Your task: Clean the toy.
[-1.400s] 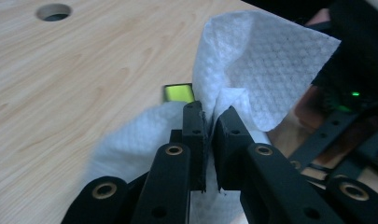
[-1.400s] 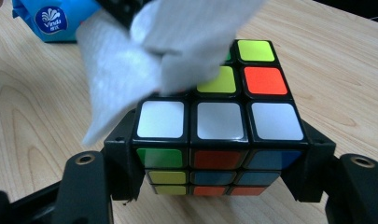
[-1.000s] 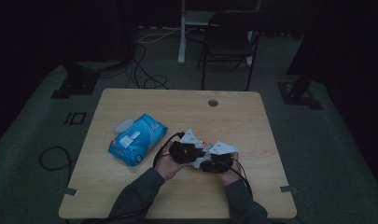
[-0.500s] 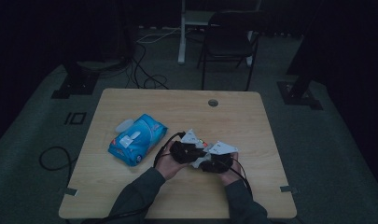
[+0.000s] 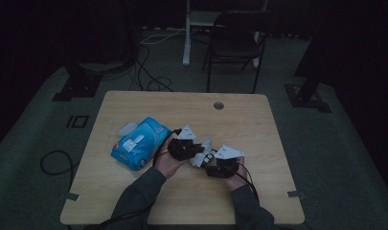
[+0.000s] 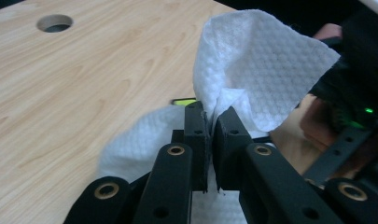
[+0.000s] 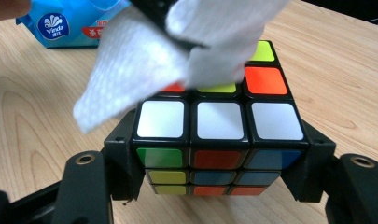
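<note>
Our left gripper (image 6: 209, 122) has its black jaws pinched tight on a fold of the white, dimpled wet wipe (image 6: 261, 70), and the rest of the sheet billows up and away from the tips. Our right gripper (image 7: 219, 186) is clamped on the two opposite sides of the scrambled, black-framed colour puzzle cube (image 7: 219, 140), holding it just above the pale wooden table (image 7: 32, 126).

In the right gripper view the wipe drapes over the far-left part of the cube's top face, hiding several stickers, while the near row of three white squares and the orange and yellow-green squares at the far right lie bare. We judge the wiping to be under way but not finished: the cloth is on one patch of the top face, and the remaining top squares and the side faces are left to do, which would need the cube turned in its grip.

Farther out, in the high view, the blue soft pack of wipes (image 5: 139, 143) lies to the left of our hands, well apart from the cube.
</note>
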Tool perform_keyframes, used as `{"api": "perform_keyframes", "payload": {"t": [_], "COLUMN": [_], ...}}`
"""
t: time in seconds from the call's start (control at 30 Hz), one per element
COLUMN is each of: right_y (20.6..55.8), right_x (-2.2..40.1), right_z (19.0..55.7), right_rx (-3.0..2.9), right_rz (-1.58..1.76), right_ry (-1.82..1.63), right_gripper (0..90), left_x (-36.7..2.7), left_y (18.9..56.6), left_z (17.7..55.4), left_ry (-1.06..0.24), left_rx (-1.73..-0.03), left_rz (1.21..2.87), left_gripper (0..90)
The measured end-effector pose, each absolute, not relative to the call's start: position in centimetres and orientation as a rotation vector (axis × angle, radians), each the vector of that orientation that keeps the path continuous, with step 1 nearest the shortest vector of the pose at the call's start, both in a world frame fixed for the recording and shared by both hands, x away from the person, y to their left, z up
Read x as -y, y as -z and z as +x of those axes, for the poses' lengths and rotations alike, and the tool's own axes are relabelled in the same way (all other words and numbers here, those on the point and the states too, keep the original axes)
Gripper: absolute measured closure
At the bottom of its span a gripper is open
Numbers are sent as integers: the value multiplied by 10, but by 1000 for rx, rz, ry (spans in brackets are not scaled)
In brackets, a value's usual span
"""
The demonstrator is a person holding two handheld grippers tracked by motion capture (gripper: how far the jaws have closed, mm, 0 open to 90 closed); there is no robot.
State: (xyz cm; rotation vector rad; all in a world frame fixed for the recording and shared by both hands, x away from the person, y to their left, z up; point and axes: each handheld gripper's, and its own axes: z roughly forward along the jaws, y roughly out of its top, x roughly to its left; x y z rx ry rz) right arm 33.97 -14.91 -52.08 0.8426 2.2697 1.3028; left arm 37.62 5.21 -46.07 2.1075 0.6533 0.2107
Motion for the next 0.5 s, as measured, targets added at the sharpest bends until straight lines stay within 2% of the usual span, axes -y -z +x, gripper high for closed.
{"api": "perform_keyframes", "payload": {"t": [0.5], "right_y": [520], "right_x": [144], "right_z": [336], "right_rx": [-2291], "right_rz": [805], "right_ry": [-1319], "right_gripper": [344], "left_x": [-59], "left_y": [460], "left_z": [390], "left_ry": [-242], "left_rx": [-707], "left_rz": [2081], "left_gripper": [864]}}
